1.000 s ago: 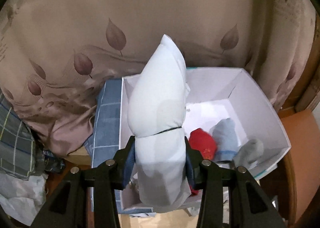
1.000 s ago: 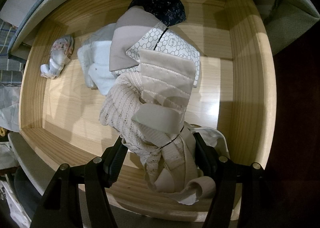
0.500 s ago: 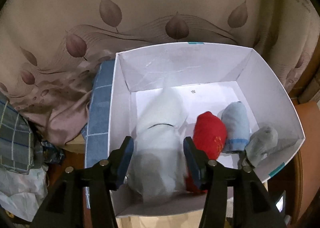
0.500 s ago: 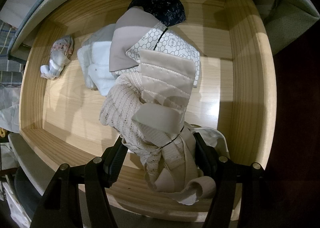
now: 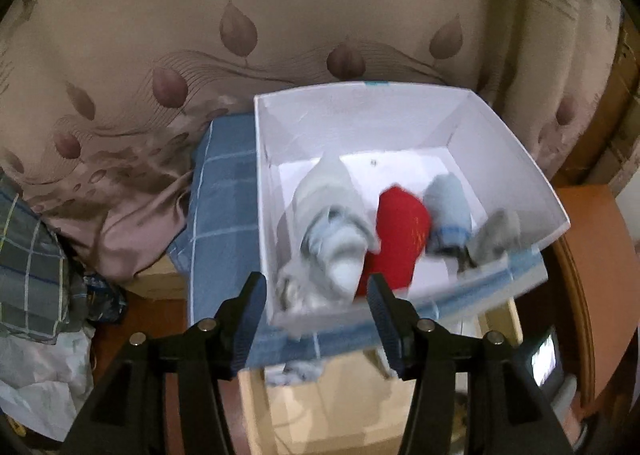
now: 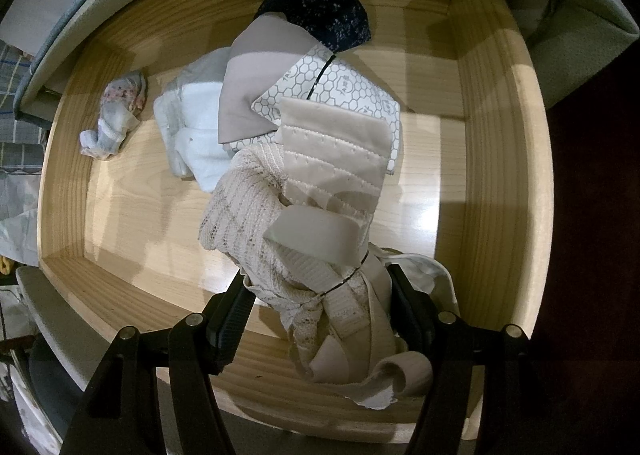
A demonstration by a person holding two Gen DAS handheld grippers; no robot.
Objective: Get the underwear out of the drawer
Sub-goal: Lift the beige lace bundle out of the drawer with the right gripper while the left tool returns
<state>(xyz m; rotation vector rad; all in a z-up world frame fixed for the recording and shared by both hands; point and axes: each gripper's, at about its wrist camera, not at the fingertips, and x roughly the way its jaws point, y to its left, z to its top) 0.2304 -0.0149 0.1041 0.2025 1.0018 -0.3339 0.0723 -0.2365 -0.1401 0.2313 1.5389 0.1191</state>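
The beige lace underwear [image 6: 296, 239] is soft, light and floppy, so it is best pinched at its thick bunched middle, where the folds stay together. It is squeezed between the two fingers of the right gripper [image 6: 320, 297], above the wooden drawer [image 6: 496, 183]. Most of it sticks out toward 12 o'clock, and a loose strap hangs toward 6 o'clock. More folded clothes [image 6: 248, 103] are seen in the drawer at 12 o'clock. The left gripper [image 5: 316, 303] is spread wide with nothing held. A pale rolled piece [image 5: 328, 239] lies in the white box [image 5: 360, 115], just past those fingers at 12 o'clock.
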